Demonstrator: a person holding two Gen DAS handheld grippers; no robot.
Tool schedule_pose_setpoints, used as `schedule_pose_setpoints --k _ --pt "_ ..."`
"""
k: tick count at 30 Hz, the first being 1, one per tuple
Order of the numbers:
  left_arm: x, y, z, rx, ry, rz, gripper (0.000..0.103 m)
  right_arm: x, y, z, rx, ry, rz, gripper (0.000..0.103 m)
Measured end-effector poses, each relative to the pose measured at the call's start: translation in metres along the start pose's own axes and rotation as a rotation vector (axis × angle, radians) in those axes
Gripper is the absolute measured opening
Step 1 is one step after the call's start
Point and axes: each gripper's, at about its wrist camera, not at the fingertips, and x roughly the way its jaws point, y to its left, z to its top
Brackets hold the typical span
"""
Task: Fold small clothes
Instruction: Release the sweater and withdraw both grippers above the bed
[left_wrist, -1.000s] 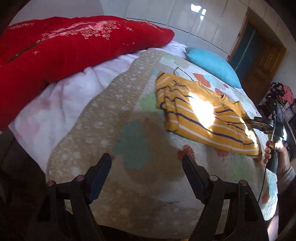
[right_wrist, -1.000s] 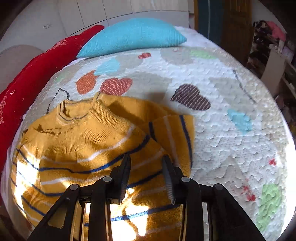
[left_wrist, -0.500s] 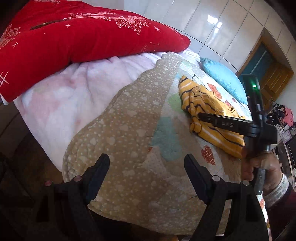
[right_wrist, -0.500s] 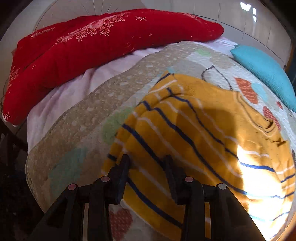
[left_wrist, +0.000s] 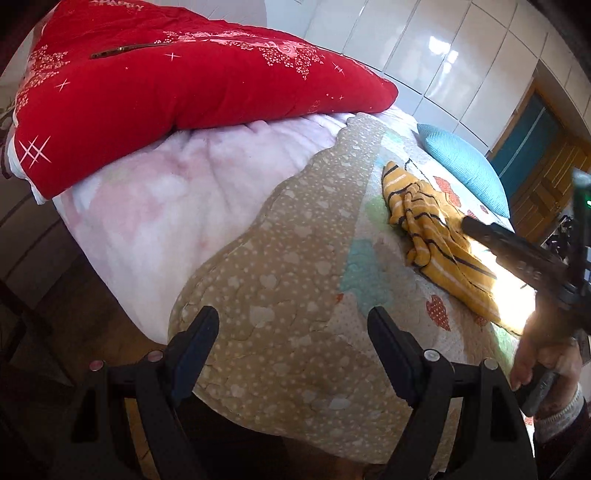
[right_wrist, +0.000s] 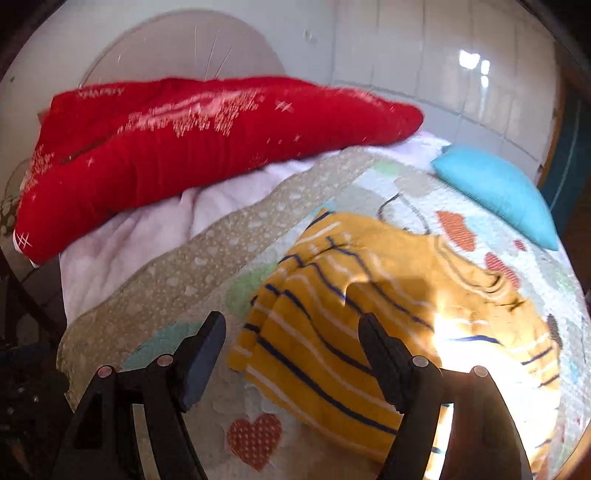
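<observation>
Left wrist view: the left gripper (left_wrist: 293, 332) has its jaws spread wide with nothing between them, hanging over the tan dotted border of the quilt (left_wrist: 288, 258) that covers the bed. Past the quilt's edge there's a pale pink blanket (left_wrist: 177, 199) with a big red quilted cover (left_wrist: 184, 85) lying on top of it. The yellow striped sweater (left_wrist: 432, 225) sits bunched up further along the quilt on the patterned part, a blue pillow (left_wrist: 461, 166) beyond it. Glossy white wall panels (left_wrist: 424, 51) behind, wooden door (left_wrist: 546, 184) off to the side. The right gripper's body reaches in from the right edge over the sweater.

Right wrist view: the right gripper (right_wrist: 291, 343) is wide open too, gripping nothing, right above the near edge of the sweater (right_wrist: 369, 314), with a sun patch on the fabric. A red heart patch (right_wrist: 255, 439) on the quilt sits just in front
</observation>
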Motion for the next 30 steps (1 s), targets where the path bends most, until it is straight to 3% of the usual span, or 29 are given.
schedule_pose_setpoints --k 1,3,4,7,9,12,22,30 --pt "0.001 -0.004 0.000 0.010 0.001 0.004 0.082 -0.019 -0.006 -0.006 -0.004 -0.057 -0.051 0.081" --pt "0.004 -0.015 0.000 0.035 0.010 0.002 0.082 -0.050 -0.015 -0.020 -0.018 -0.154 -0.159 0.097" --pt "0.006 -0.022 -0.001 0.050 0.016 -0.001 0.082 -0.058 -0.022 -0.030 -0.015 -0.178 -0.186 0.099" --pt "0.011 -0.045 -0.005 0.109 0.030 -0.014 0.082 -0.058 -0.053 -0.053 0.053 -0.084 -0.205 0.099" --pt "0.013 -0.059 -0.008 0.146 0.039 -0.022 0.082 -0.053 -0.077 -0.070 0.143 0.029 -0.173 0.099" --pt "0.019 -0.078 -0.011 0.185 0.054 -0.015 0.082 -0.054 -0.107 -0.099 0.263 0.101 -0.143 0.098" --pt "0.038 -0.118 -0.011 0.238 0.110 -0.023 0.082 -0.065 -0.143 -0.153 0.401 0.131 -0.135 0.098" --pt "0.047 -0.142 -0.010 0.300 0.102 0.100 0.082 -0.060 -0.154 -0.172 0.459 0.126 -0.114 0.098"
